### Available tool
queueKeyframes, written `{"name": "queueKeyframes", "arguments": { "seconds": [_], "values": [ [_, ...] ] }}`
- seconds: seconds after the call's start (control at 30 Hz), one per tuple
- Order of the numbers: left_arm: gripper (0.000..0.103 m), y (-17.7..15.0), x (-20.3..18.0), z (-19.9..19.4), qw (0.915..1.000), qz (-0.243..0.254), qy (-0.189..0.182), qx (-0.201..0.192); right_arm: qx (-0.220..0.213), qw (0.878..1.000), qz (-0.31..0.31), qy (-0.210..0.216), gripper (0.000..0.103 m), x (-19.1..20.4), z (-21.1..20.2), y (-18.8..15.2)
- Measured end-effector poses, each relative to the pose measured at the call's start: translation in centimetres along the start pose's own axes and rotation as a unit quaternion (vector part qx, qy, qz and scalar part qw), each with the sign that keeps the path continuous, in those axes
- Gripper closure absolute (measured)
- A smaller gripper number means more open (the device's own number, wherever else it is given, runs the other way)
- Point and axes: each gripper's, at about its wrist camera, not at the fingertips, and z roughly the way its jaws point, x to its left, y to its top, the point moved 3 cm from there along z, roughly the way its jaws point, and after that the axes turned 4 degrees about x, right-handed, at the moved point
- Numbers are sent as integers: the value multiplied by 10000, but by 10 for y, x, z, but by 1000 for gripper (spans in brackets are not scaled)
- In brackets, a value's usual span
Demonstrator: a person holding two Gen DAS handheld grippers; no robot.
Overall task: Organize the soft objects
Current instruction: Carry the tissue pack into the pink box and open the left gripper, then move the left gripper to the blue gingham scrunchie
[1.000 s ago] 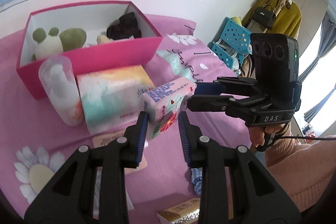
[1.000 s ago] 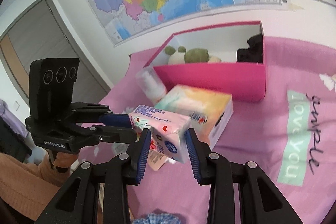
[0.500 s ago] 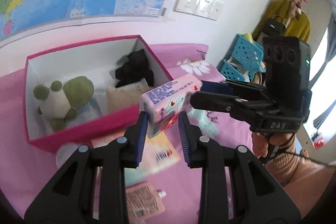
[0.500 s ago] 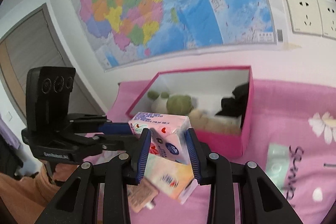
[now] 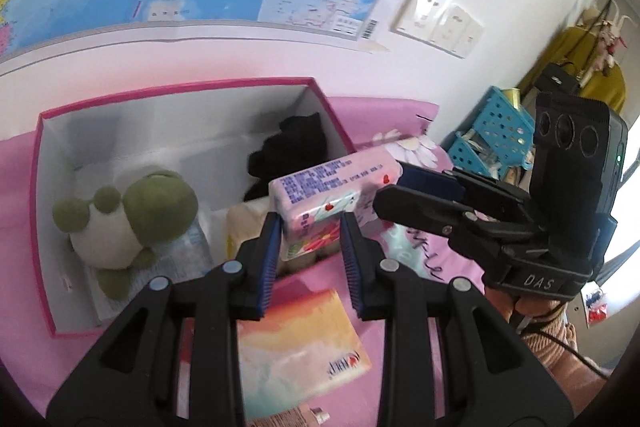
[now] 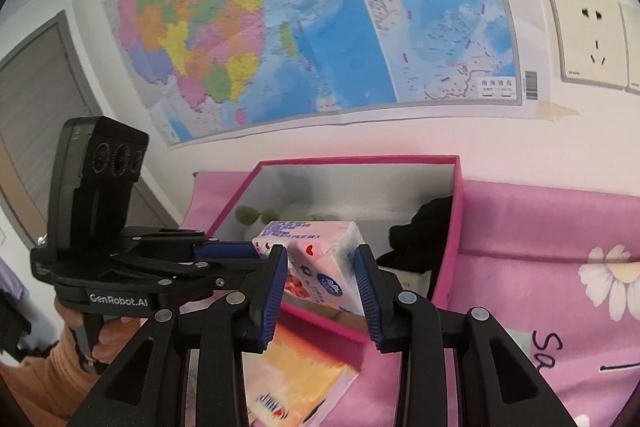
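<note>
Hovering over the pink box's (image 5: 338, 131) front wall, the tissue pack (image 5: 332, 195) could've snagged on that wall or slumped if either side let go early. Both grippers, left (image 5: 308, 255) & right (image 6: 322, 291), were narrowly parted, each clamped on one end of the pack.
</note>
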Motion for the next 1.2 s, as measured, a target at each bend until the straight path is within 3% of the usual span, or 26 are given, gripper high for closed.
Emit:
{"name": "queueKeyframes", "arguments": {
  "seconds": [0.43, 0.5, 0.57, 0.8, 1.07, 1.2],
  "values": [
    [70, 32, 34, 30, 9960, -637, 530, 327, 194, 9980, 600, -43, 66, -33, 57, 25],
    [69, 32, 38, 28, 9953, -699, 620, 266, 222, 9974, 634, -256, 58, -37, 62, 25],
    [69, 28, 38, 23, 9953, -667, 673, 190, 150, 9972, 665, -298, 56, -40, 59, 21],
    [69, 3, 18, -1, 9986, -171, 489, -56, 147, 9990, 321, -265, 56, -30, 28, -2],
    [69, -49, -16, -37, 9982, 544, 159, -203, 266, 9993, -226, 154, 56, 2, -22, -43],
    [69, -77, -29, -46, 9969, 772, 1, -158, 562, 9962, -428, 502, 48, 20, -41, -74]
  ]
}}
